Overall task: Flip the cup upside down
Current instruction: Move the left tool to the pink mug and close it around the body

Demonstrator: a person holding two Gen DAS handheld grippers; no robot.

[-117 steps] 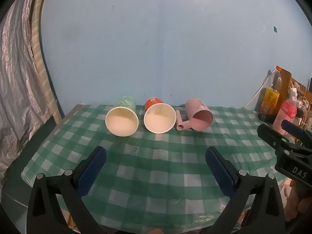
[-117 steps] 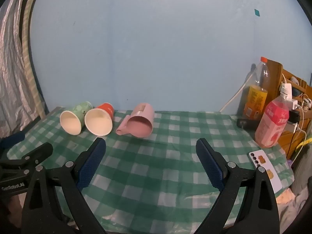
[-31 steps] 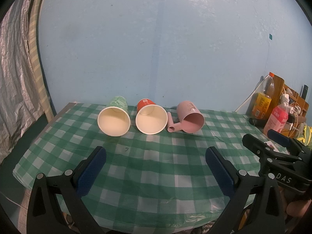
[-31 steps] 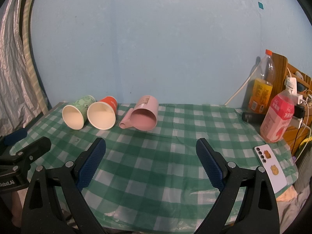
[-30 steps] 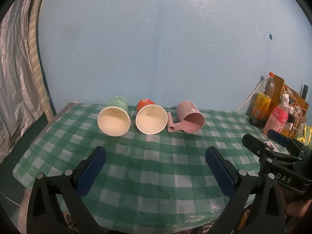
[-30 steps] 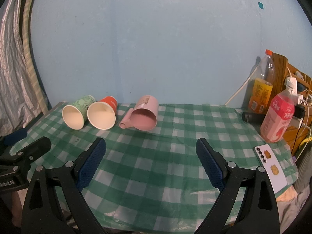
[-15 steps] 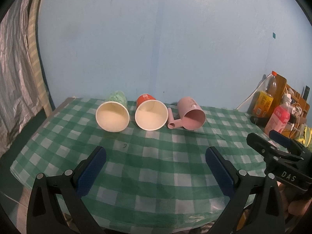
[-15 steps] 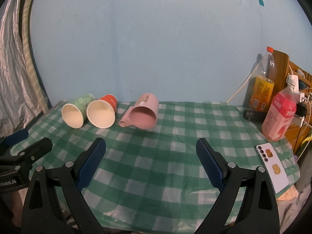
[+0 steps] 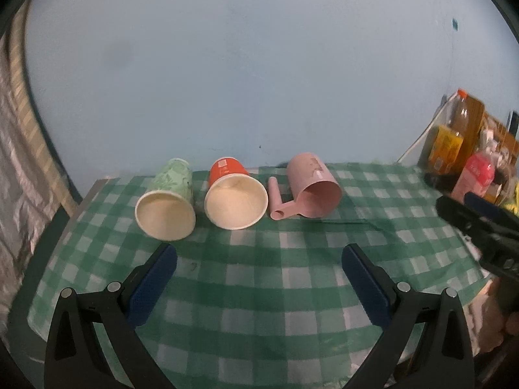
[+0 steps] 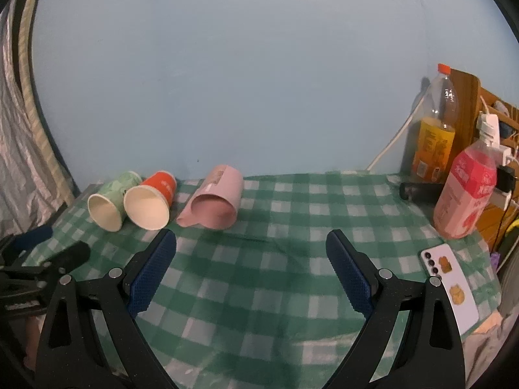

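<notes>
Three cups lie on their sides in a row at the back of the green checked table (image 9: 259, 278), mouths toward me: a green paper cup (image 9: 167, 199) on the left, a red paper cup (image 9: 234, 193) in the middle, a pink handled mug (image 9: 313, 185) on the right. They also show in the right wrist view: green cup (image 10: 112, 201), red cup (image 10: 150, 199), pink mug (image 10: 215, 202). My left gripper (image 9: 259, 259) is open and empty, short of the cups. My right gripper (image 10: 251, 246) is open and empty, right of the mug.
A pink bottle (image 10: 465, 194) and an orange drink bottle (image 10: 434, 142) stand at the table's right edge by a wooden shelf. A white phone (image 10: 449, 285) lies at the front right. A blue wall rises behind; a foil curtain (image 10: 19, 149) hangs at left.
Both grippers have moved forward toward the cups, which now look larger and nearer. The cups have not moved. Both grippers stay open.
</notes>
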